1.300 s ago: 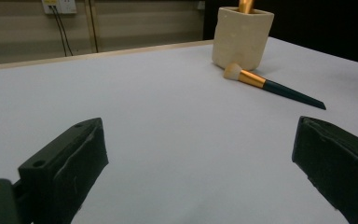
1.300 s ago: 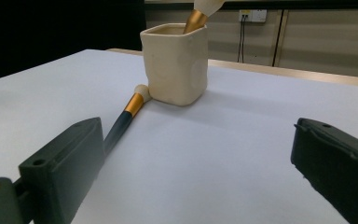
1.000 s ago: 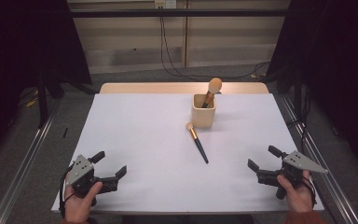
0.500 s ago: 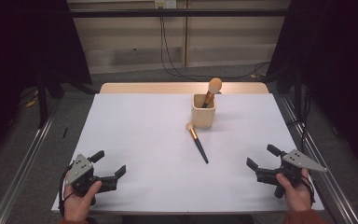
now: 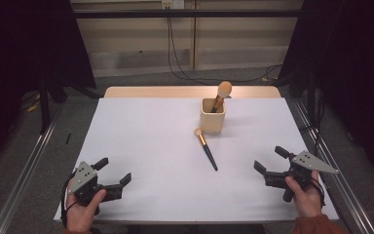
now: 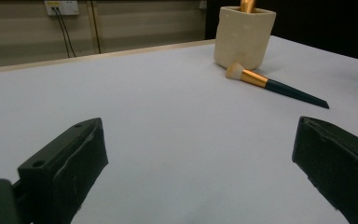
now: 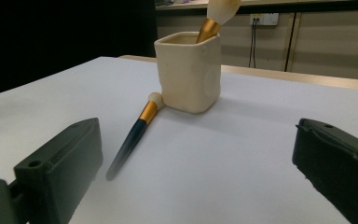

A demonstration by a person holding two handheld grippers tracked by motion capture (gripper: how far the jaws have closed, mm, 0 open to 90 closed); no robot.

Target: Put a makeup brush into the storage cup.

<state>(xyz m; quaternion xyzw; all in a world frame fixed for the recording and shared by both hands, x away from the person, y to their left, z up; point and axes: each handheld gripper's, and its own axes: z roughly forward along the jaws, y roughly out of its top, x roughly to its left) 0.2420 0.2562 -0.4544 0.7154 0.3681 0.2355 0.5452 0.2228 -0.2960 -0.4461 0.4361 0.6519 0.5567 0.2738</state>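
While both tongs, left [image 5: 113, 171] and right [image 5: 268, 160], are gaping empty at the table's [image 5: 146, 126] near corners, the makeup brush [image 5: 205, 147] is lying between them, nearer the right, just beside the cup [image 5: 212, 118]

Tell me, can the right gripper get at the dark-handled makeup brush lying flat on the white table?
Probably yes: the right gripper is open, and bare table lies between it and the brush.

dark-handled brush [image 5: 206, 148] flat, beside cream cup [image 5: 212, 117]

A lab-like recording bay; black curtains [image 5: 24, 58] flank a white-covered bench [image 5: 151, 146]; floor rails [image 5: 24, 190], trailing cables [image 5: 185, 53], wall sockets [image 5: 171, 4].
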